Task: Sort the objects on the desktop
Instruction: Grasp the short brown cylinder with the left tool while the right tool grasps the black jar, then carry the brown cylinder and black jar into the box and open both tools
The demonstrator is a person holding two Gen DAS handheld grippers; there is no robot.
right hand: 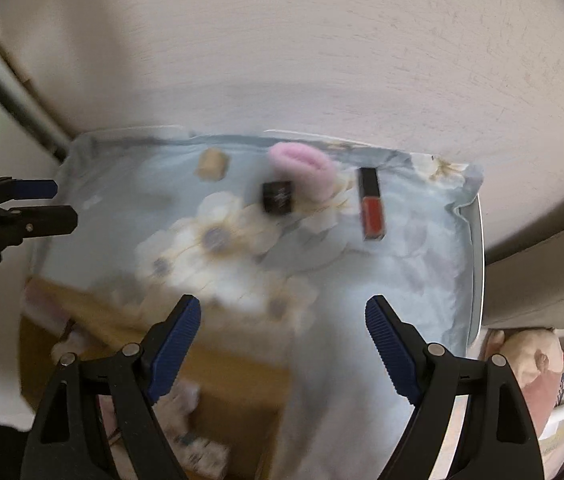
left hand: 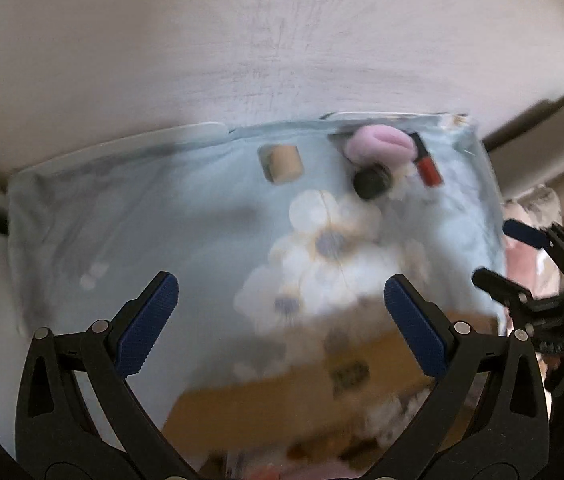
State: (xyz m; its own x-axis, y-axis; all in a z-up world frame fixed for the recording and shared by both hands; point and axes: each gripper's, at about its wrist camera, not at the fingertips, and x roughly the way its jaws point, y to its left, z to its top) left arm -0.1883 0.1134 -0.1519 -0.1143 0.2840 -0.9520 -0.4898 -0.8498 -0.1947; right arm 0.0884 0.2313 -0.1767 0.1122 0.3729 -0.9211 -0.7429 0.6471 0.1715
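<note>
both the left gripper (left hand: 282,316) and the right gripper (right hand: 283,336) gape wide, holding nothing. a red lipstick tube with a black cap (right hand: 370,204) lies at 1 o'clock from the right one, a fluffy pink puff (right hand: 301,166) at 12.

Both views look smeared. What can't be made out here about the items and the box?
- Cardboard box: motion blur in both views, its near end behind the left gripper; contents unreadable.
- Black item: blurred, label illegible.
- Pink puff: hides the red tube cap end in the left view.
- Right gripper: in the left view, partly cut by the right edge.
</note>
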